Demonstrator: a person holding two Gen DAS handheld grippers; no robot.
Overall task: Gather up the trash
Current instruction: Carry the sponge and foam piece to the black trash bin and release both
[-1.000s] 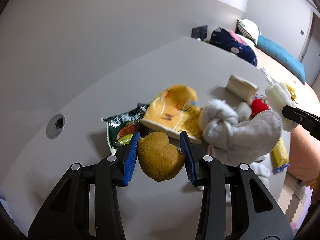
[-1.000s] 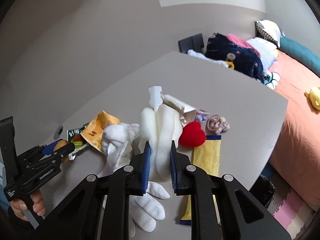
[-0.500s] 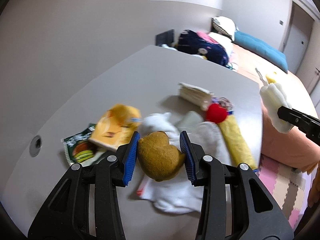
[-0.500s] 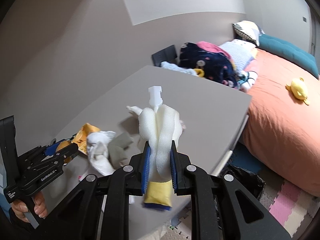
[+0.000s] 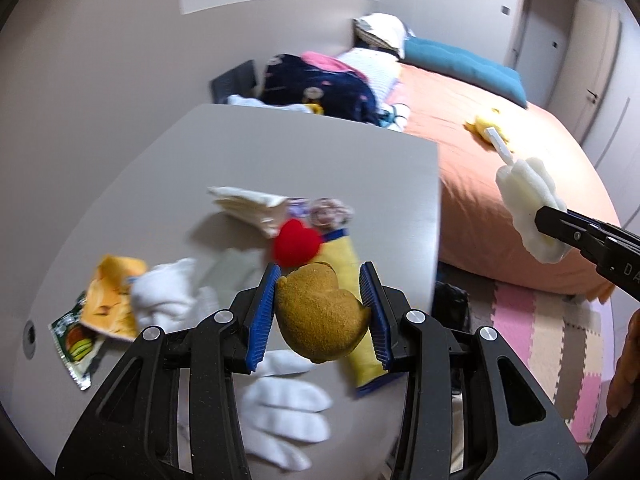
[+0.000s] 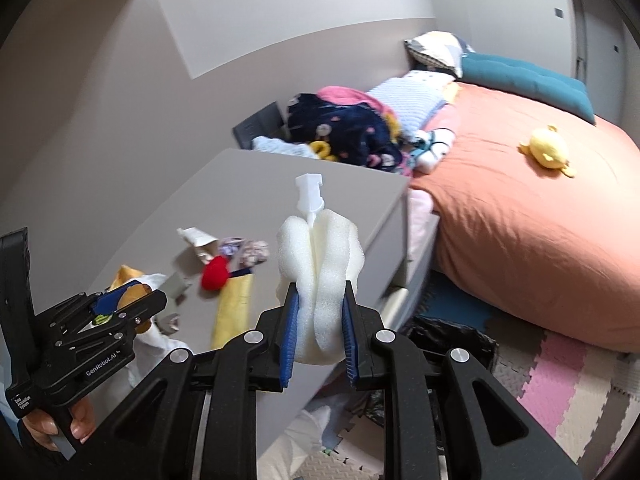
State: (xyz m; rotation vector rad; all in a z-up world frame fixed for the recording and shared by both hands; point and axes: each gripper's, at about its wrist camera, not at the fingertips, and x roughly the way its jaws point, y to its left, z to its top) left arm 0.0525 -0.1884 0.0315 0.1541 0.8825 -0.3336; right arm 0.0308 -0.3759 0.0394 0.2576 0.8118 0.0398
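My left gripper [image 5: 320, 316] is shut on a brown heart-shaped sponge [image 5: 320, 320] and holds it above the grey table [image 5: 280, 148], near its right edge. My right gripper [image 6: 318, 328] is shut on a white foam brush head [image 6: 320, 272] with a white plastic stem, held in the air off the table's right edge; it also shows in the left wrist view [image 5: 528, 208]. On the table lie a yellow snack bag [image 5: 108, 296], a green wrapper [image 5: 72, 340], a white glove [image 5: 280, 404], a red heart [image 5: 296, 242], a yellow pack [image 5: 344, 264] and folded paper [image 5: 248, 204].
A black bag-lined bin [image 6: 452, 336] sits on the floor below the table's right edge. A bed with an orange cover [image 6: 520, 208] stands to the right, with clothes [image 6: 344, 128] piled at its head. Foam floor mats [image 6: 560, 380] cover the floor.
Both grippers have moved right with their loads, from over the clutter toward and past the table's right edge. The bin and floor have come into view.
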